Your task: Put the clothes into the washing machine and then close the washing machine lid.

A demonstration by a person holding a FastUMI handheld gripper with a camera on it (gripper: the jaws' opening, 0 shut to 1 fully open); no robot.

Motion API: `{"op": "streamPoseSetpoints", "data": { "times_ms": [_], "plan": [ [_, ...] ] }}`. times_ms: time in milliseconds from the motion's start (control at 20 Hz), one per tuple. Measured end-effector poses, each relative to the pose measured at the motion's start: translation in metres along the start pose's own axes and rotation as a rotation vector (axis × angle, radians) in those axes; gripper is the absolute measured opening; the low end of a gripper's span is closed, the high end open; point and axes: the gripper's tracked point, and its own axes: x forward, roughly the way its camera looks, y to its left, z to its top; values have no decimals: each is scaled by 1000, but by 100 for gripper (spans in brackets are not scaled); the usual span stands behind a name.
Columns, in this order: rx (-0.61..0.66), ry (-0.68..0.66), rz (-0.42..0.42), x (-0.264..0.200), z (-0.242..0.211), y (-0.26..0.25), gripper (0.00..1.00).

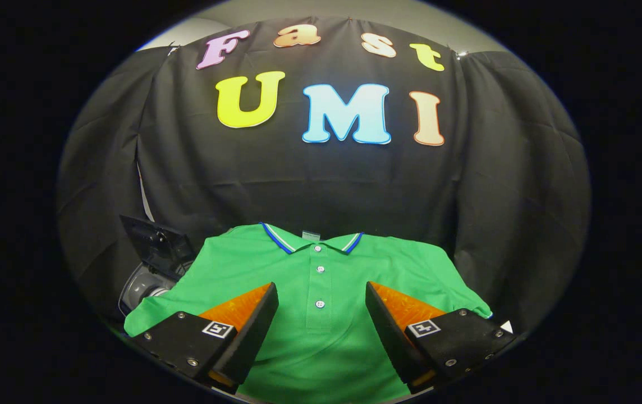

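I see the booth's black cloth wall (321, 179) hanging in folds across the whole back of the scene, with a strip of pale room wall (321, 11) above its top edge.

Below it, a green polo shirt (242, 264) lies spread flat, front side up, collar toward the cloth wall and hem toward me. It reaches from just ahead of my fingers back to the foot of the cloth, and its body runs under and between the fingers. Its sleeves spread out to either side. I cannot make out the surface under it, since the shirt covers nearly all of it.

Beyond the shirt's left sleeve I see the washing machine (144, 283), a grey rounded body partly hidden by the sleeve, with its dark lid (155, 241) standing raised and open against the cloth.

My hand-held gripper (321, 306) is spread wide, with the shirt's button placket showing in the gap. It has hold of nothing; the fingers (253, 325) seem to hang over the fabric, though I cannot tell whether they touch it.

The collar (312, 238) is trimmed with blue and white stripes, with a small tag inside the neck. Three white buttons (320, 269) run down the placket in a line midway between the fingers.
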Motion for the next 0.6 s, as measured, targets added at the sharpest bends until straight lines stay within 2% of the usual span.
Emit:
{"op": "streamPoseSetpoints", "data": {
  "times_ms": [300,450,600],
  "plan": [
    [-22,113,54,21,-26,7,97],
    [24,126,77,19,-26,7,96],
    [10,135,84,19,-29,9,94]
  ]
}}
